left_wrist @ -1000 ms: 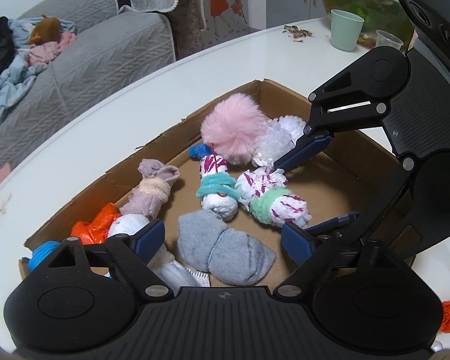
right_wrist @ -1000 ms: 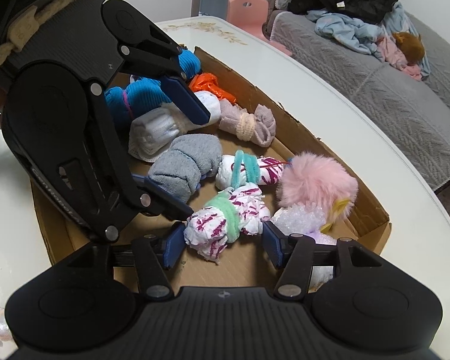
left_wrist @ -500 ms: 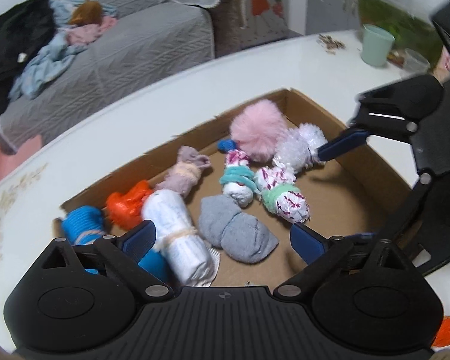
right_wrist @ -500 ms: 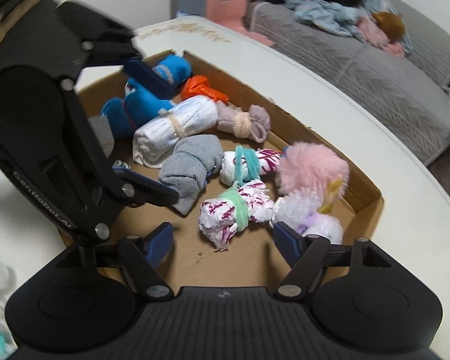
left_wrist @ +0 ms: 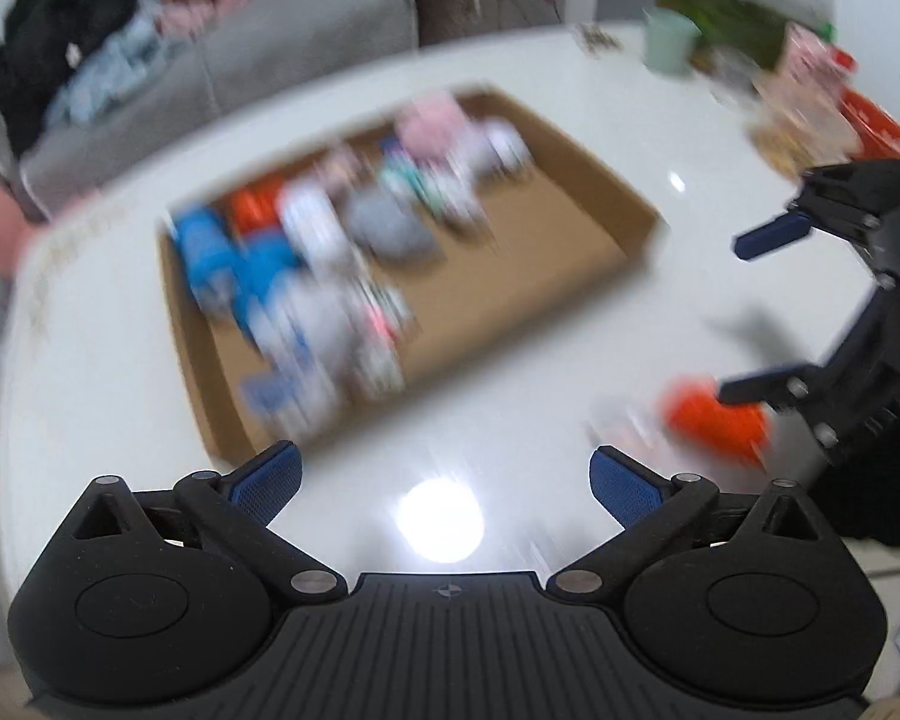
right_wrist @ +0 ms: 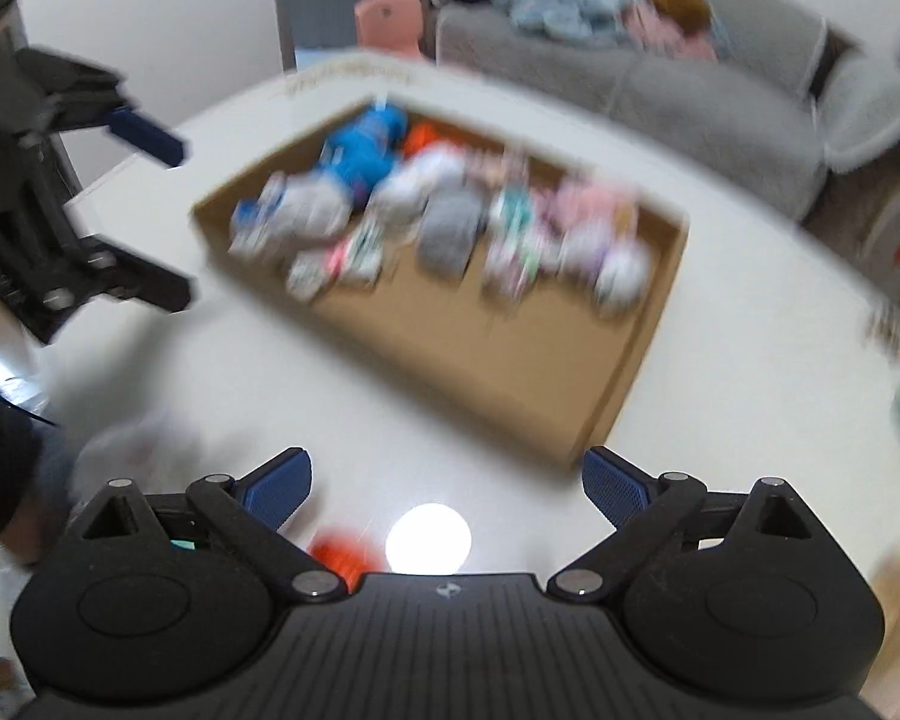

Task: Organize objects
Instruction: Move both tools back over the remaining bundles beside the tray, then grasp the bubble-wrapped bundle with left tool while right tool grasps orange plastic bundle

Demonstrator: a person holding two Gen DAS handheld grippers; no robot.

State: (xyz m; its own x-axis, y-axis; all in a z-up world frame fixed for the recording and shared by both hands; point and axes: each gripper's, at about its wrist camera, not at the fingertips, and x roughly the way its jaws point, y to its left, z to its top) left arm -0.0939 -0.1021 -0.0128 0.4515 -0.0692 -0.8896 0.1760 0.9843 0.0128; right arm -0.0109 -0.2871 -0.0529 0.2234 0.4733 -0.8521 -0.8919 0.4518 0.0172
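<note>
Grippers both out of cardboard box (left_wrist: 594, 180), over white table (left_wrist: 510, 420). Left gripper (left_wrist: 444, 477) jaws wide, just opening, empty; right gripper (right_wrist: 447, 480) likewise. Sock bundles (right_wrist: 450, 228) in box. Orange bundle (left_wrist: 714, 420) near box, likely next: centre jaws over it before closing.

Both claws have been drawn back out of the shallow brown cardboard box (left_wrist: 570, 252), over which they hung a second ago, and are now held above the bare white desk (left_wrist: 510, 396) in front of it. The left claw (left_wrist: 444, 477) has been opened further, with nothing between its blue pads. The right claw (right_wrist: 447, 477), earlier set around a white-and-magenta rolled sock with a green band, has just been opened wide and is empty; the sock bundles (right_wrist: 450, 222), now blurred, are left in the box.
</note>
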